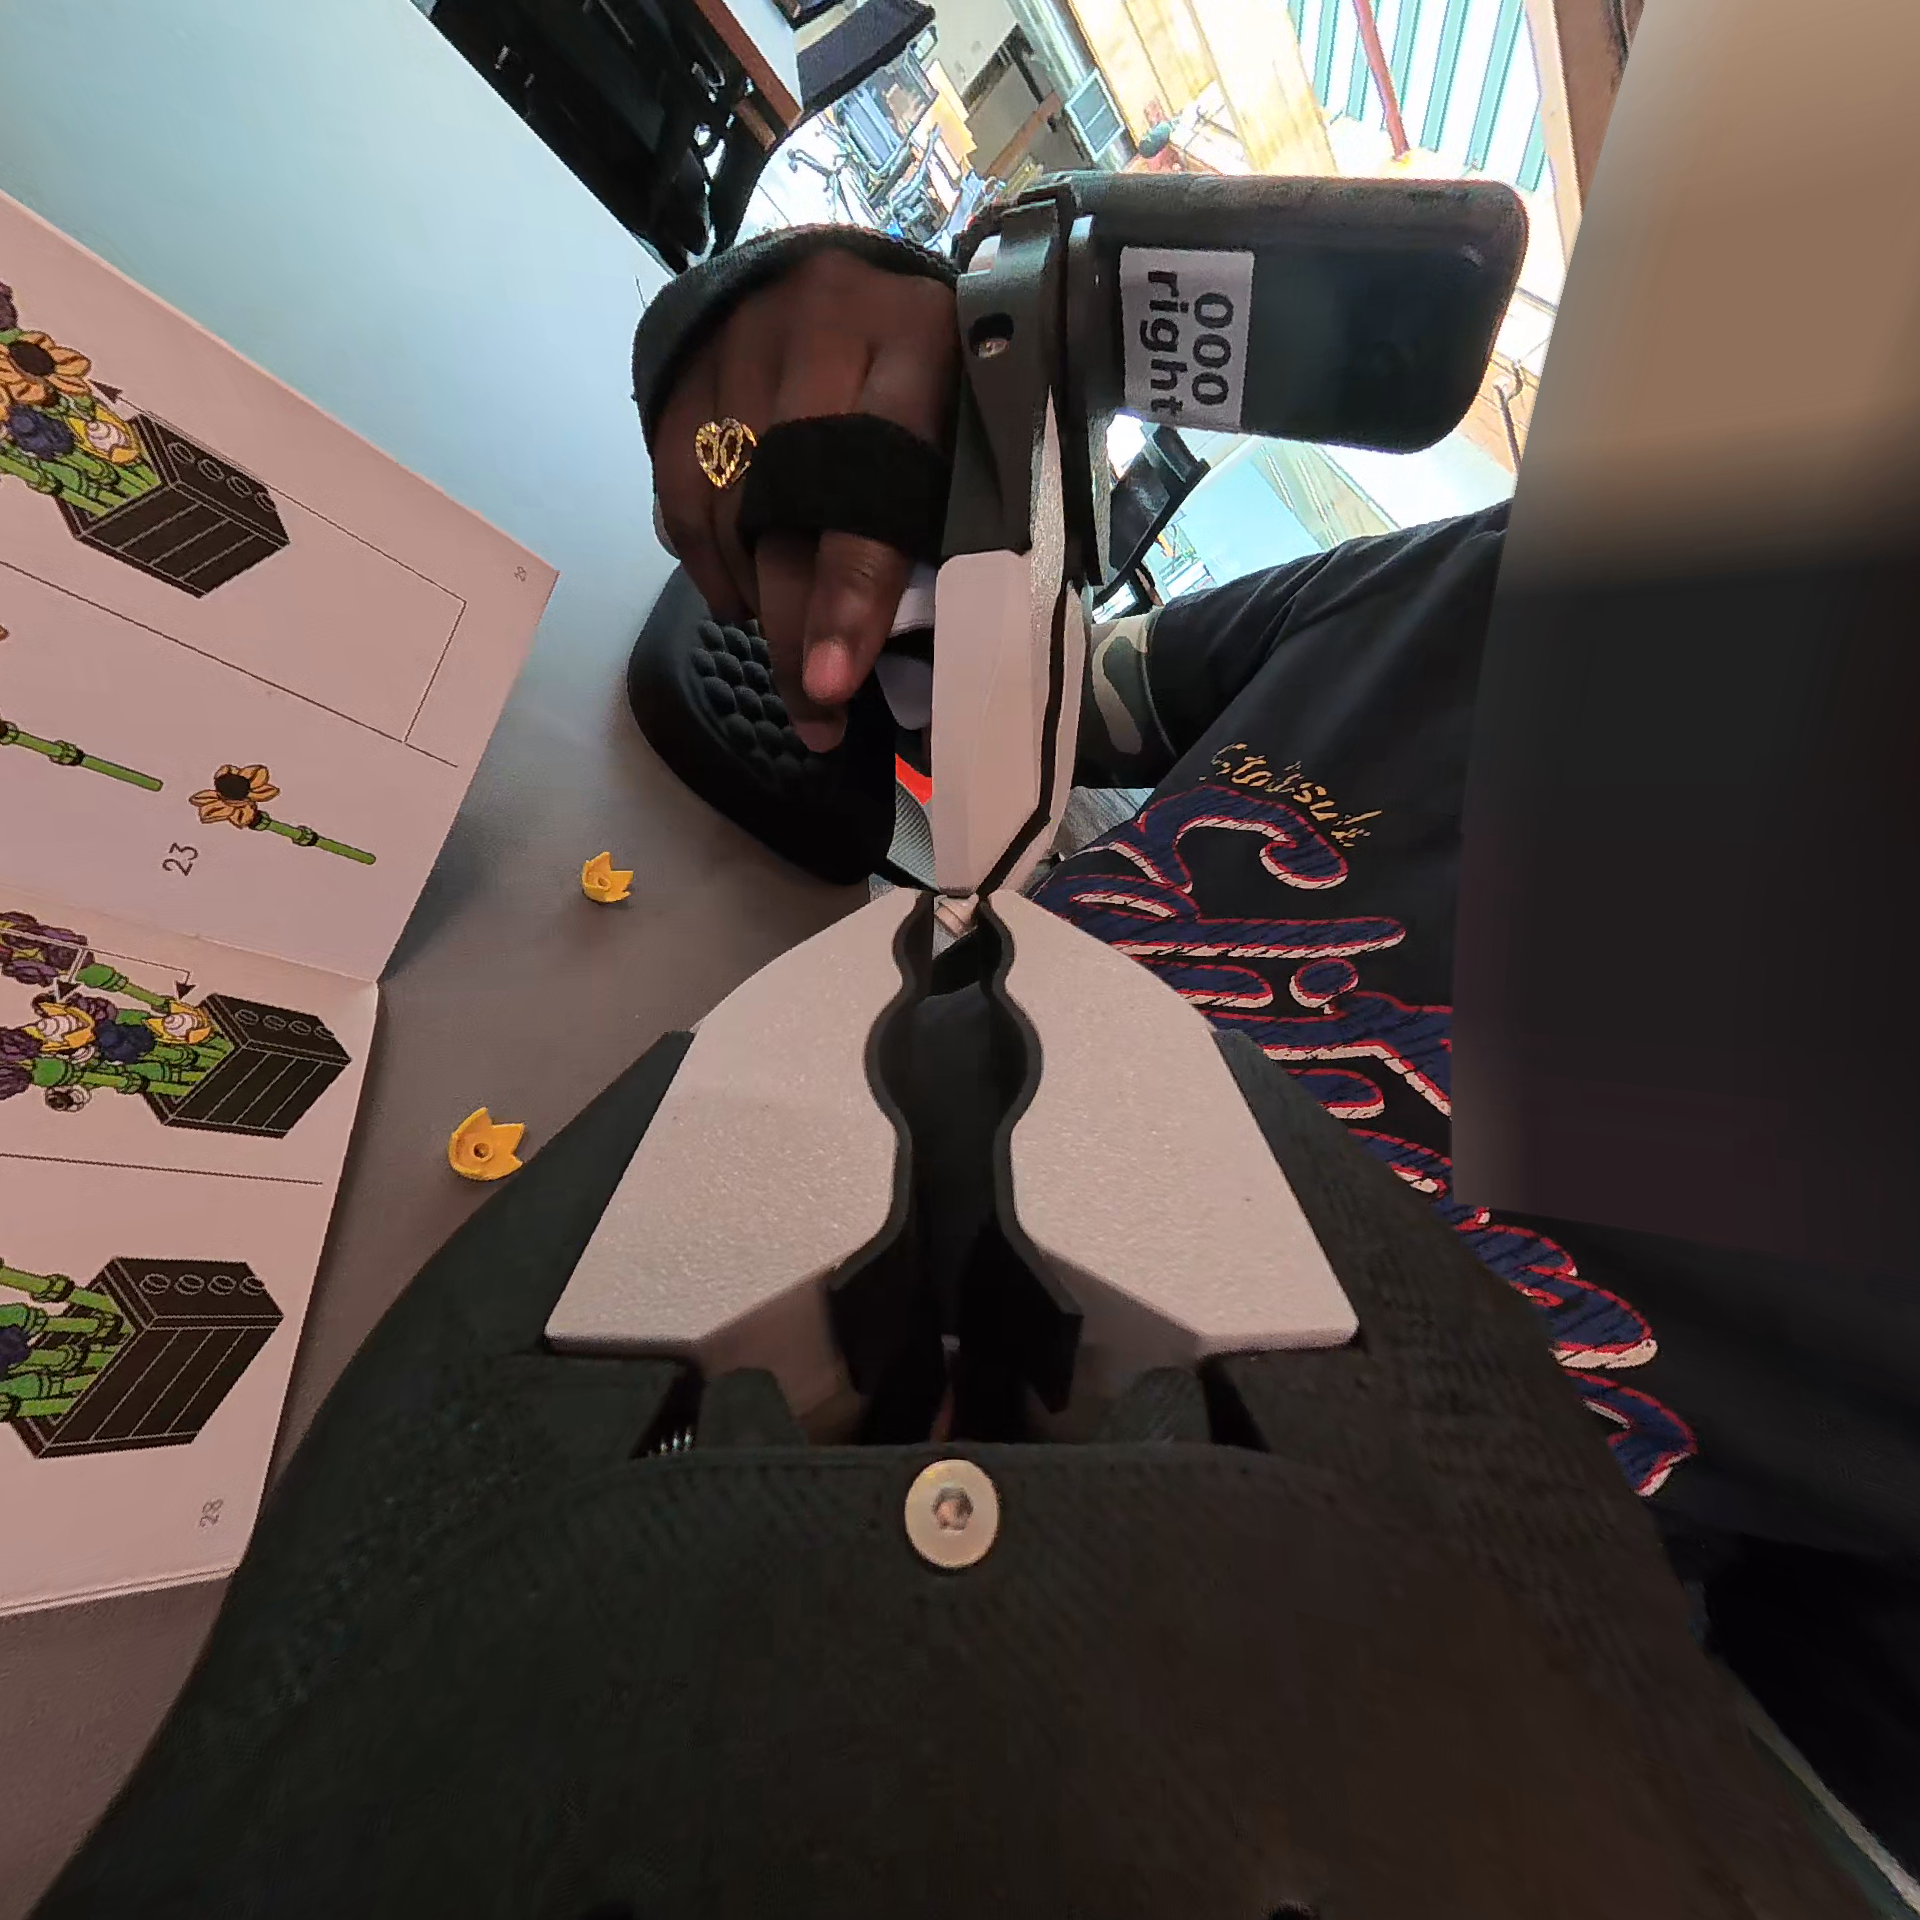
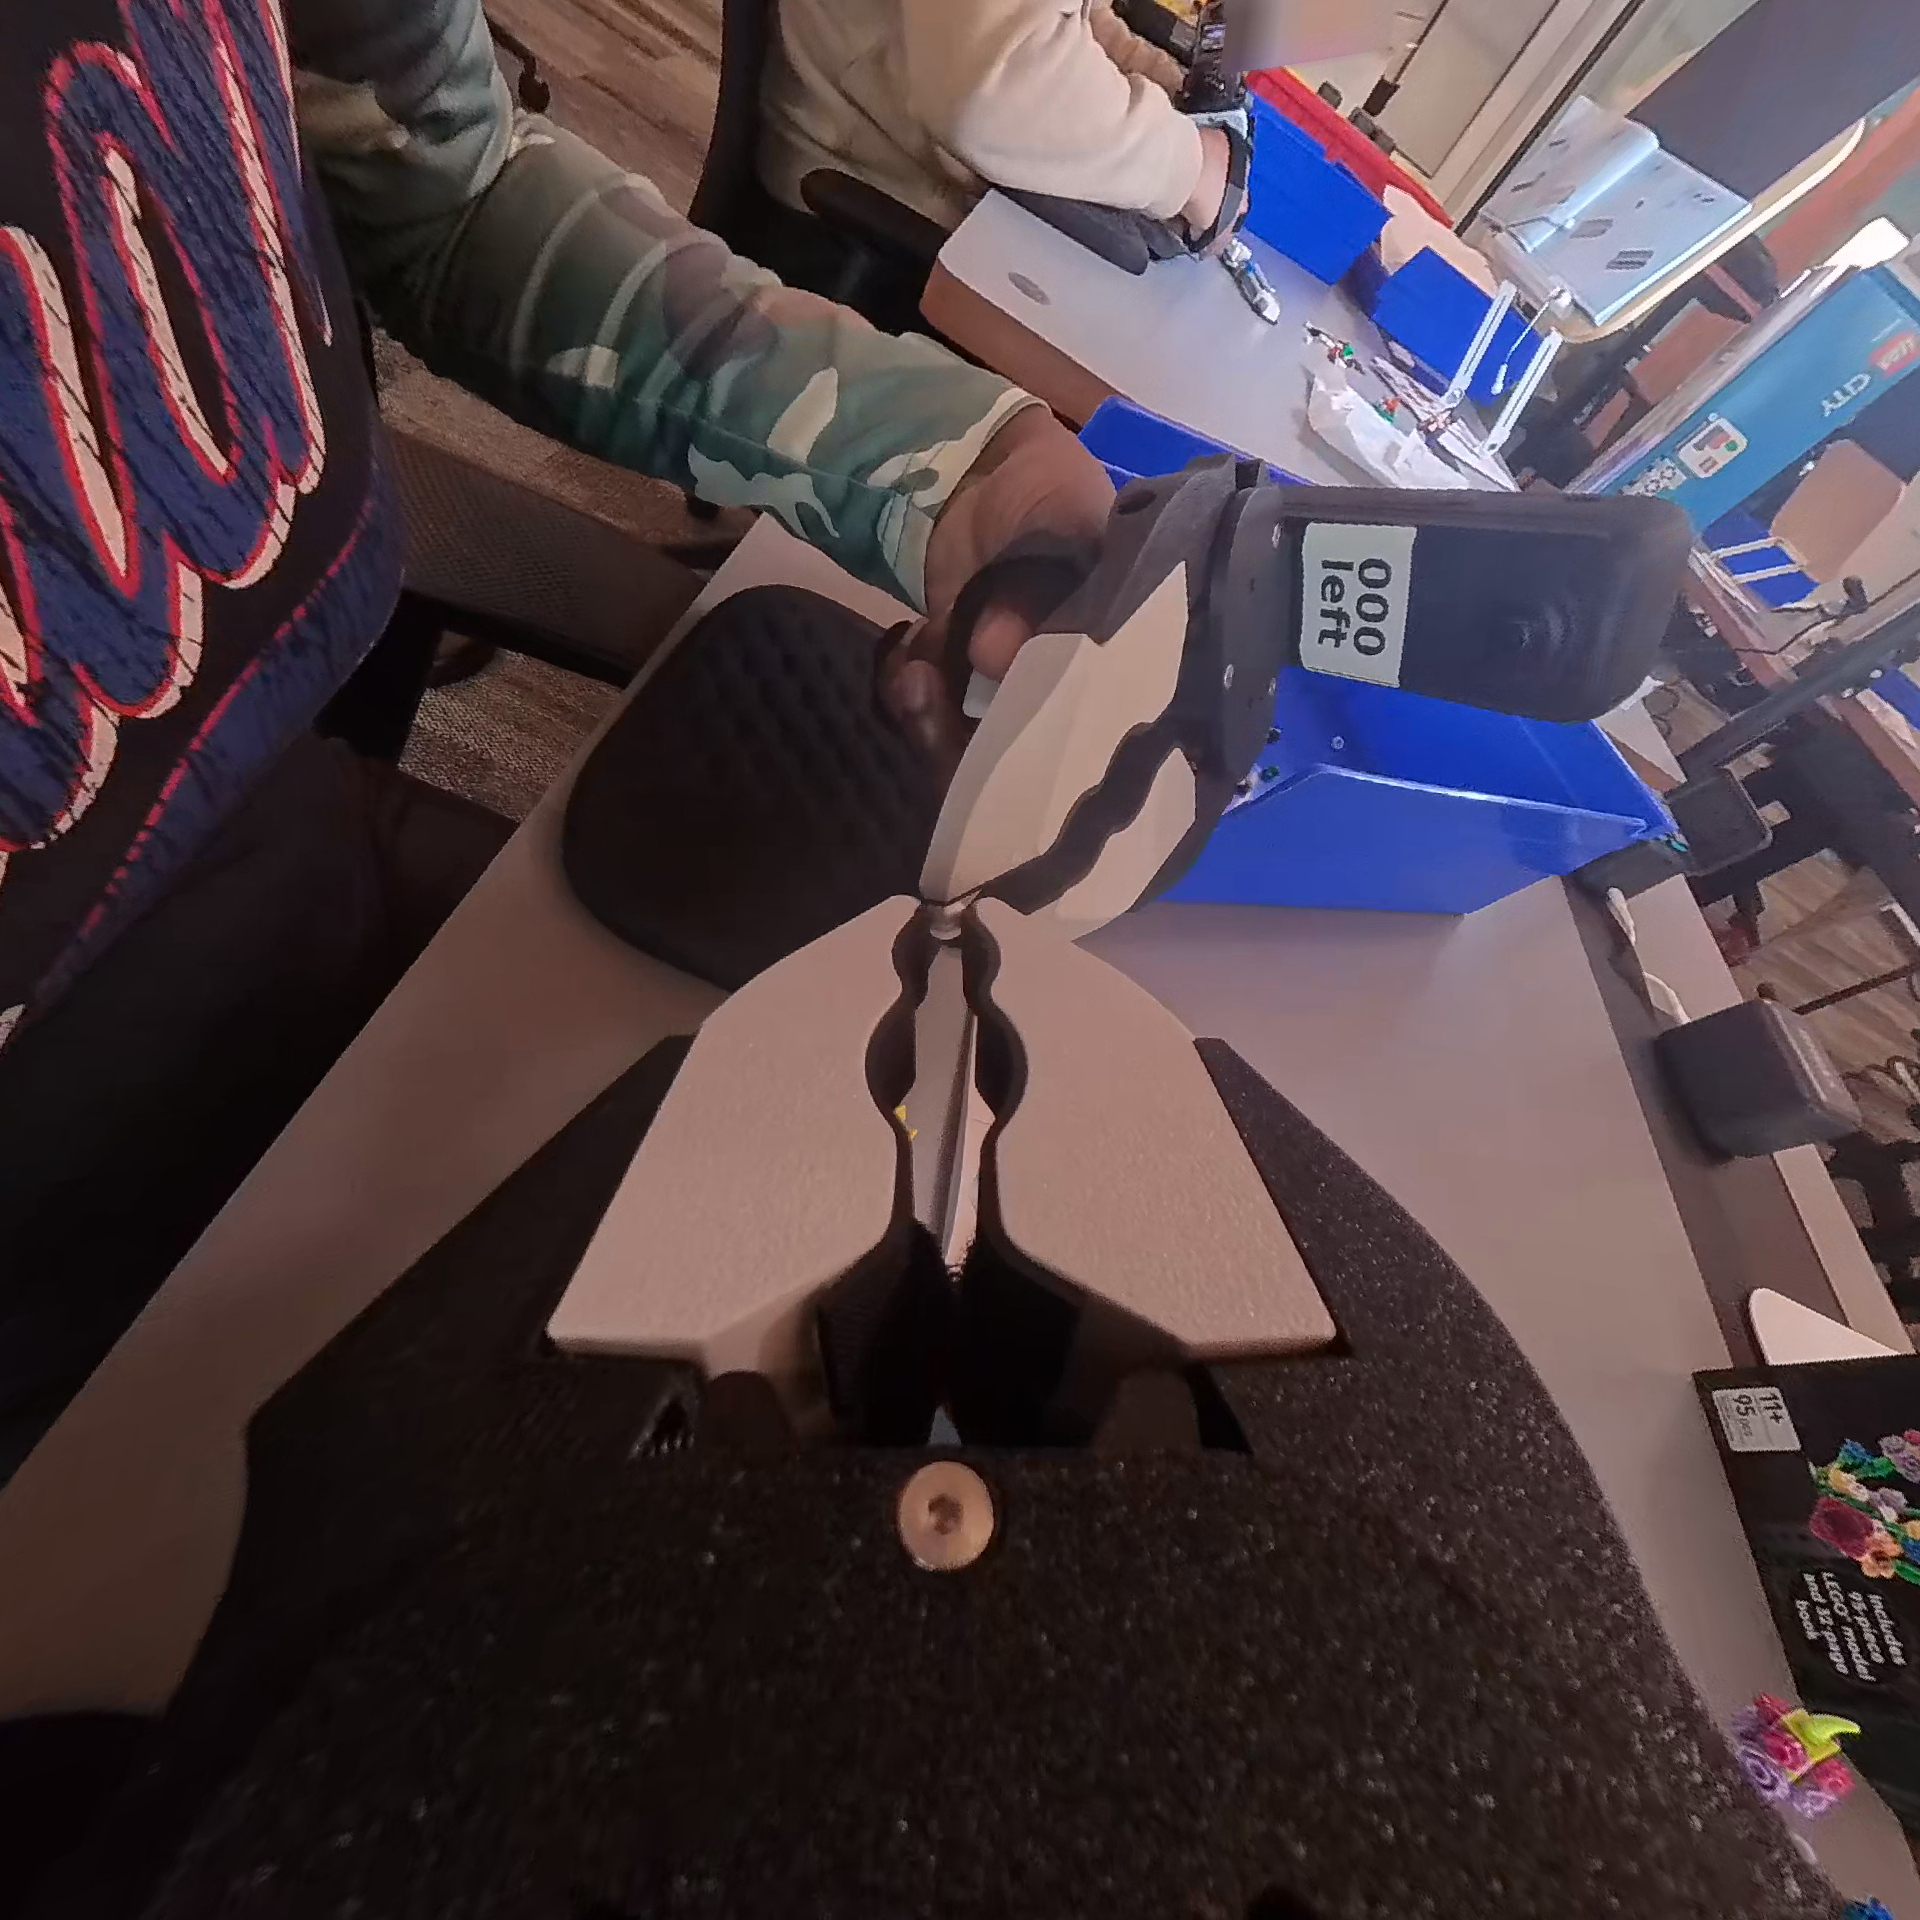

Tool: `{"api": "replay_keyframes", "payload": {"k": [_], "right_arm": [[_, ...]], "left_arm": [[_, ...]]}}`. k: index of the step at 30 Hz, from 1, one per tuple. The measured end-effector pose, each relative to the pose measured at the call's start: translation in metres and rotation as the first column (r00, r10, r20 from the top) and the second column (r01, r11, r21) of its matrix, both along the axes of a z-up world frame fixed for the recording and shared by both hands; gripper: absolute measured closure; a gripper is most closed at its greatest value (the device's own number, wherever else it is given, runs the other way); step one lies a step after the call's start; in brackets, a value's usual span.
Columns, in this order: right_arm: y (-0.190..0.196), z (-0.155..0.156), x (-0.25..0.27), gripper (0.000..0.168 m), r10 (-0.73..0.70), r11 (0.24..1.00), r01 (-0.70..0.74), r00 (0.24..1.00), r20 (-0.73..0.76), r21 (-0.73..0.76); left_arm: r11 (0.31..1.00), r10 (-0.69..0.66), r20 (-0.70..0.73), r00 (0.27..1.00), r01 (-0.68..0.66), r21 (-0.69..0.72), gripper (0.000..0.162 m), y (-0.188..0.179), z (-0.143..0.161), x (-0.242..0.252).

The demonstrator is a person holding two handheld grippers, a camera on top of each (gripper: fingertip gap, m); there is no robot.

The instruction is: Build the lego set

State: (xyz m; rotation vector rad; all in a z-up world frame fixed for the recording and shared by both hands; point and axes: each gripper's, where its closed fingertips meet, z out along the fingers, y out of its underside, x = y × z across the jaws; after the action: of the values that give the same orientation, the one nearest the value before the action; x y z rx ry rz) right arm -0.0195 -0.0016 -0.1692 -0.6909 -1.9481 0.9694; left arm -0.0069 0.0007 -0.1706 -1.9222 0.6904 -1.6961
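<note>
My left gripper (image 1: 954, 914) sits at centre frame in the left wrist view, its tips nearly closed on a small whitish piece (image 1: 954, 916). The right gripper (image 1: 961, 883) comes down from the upper middle of that frame and meets mine tip to tip, its jaws pinched together on the same spot. In the right wrist view the arrangement mirrors: the right gripper (image 2: 943, 920) points up the centre, the left gripper (image 2: 951, 896) slants in from the upper right, and the pale piece (image 2: 945, 923) shows between the four tips. It is too small for me to say which pair truly carries it, or how its long axis runs.

So the relation I work from is this: the piece lies straight ahead of both grippers, at their very tips, and neither is nearer.

Outward from there, two yellow petal pieces (image 1: 484, 1146) lie on the grey table (image 1: 499, 997) left of centre, beside the open instruction booklet (image 1: 208, 727) along the left edge. A black wrist rest (image 1: 748, 727) lies beyond. I judge this to be a mating of two small parts, needing a steady push along the shared line.
</note>
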Motion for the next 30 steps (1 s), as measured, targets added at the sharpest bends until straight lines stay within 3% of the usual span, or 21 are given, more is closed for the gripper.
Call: {"api": "replay_keyframes", "payload": {"k": [5,8,12,14,18,20,22,24,27,30], "right_arm": [[0.007,0.005,0.003,0.168,-0.025,0.999,0.024,1.000,-0.010,-0.042],[0.009,0.007,0.006,0.168,-0.024,0.997,0.024,1.000,-0.006,-0.079],[0.016,-0.009,0.007,0.167,-0.053,0.998,0.056,0.996,0.075,-0.042],[0.020,-0.015,0.007,0.165,-0.078,0.995,0.083,0.992,0.104,-0.048],[0.024,-0.026,0.007,0.162,-0.100,0.992,0.111,0.983,0.152,-0.066],[0.023,-0.031,0.008,0.160,-0.098,0.991,0.112,0.979,0.180,-0.074],[0.023,-0.035,0.008,0.158,-0.093,0.990,0.113,0.974,0.207,-0.089],[0.023,-0.037,0.007,0.157,-0.092,0.990,0.114,0.971,0.219,-0.087],[0.021,-0.039,0.006,0.156,-0.081,0.990,0.106,0.970,0.229,-0.097],[0.020,-0.041,0.006,0.155,-0.085,0.990,0.110,0.967,0.238,-0.092]], "left_arm": [[1.000,0.008,0.040,0.999,-0.009,0.028,0.136,0.000,0.009,0.002],[0.994,0.031,-0.027,0.999,-0.028,0.105,0.157,-0.002,0.002,0.003],[0.981,0.151,-0.228,0.962,-0.117,0.157,0.154,0.010,-0.023,-0.016],[0.948,0.267,-0.287,0.920,-0.197,0.252,0.150,0.022,-0.022,-0.040],[0.833,0.475,-0.266,0.839,-0.332,0.442,0.149,0.026,0.002,-0.090],[0.746,0.573,-0.235,0.785,-0.381,0.547,0.148,0.018,0.018,-0.112],[0.700,0.615,-0.255,0.746,-0.369,0.611,0.147,0.000,0.022,-0.127],[0.734,0.587,-0.380,0.715,-0.273,0.621,0.144,-0.023,0.006,-0.132],[0.847,0.474,-0.625,0.620,-0.127,0.517,0.136,-0.055,-0.041,-0.135],[0.909,0.375,-0.746,0.549,-0.060,0.413,0.133,-0.074,-0.078,-0.130]]}}
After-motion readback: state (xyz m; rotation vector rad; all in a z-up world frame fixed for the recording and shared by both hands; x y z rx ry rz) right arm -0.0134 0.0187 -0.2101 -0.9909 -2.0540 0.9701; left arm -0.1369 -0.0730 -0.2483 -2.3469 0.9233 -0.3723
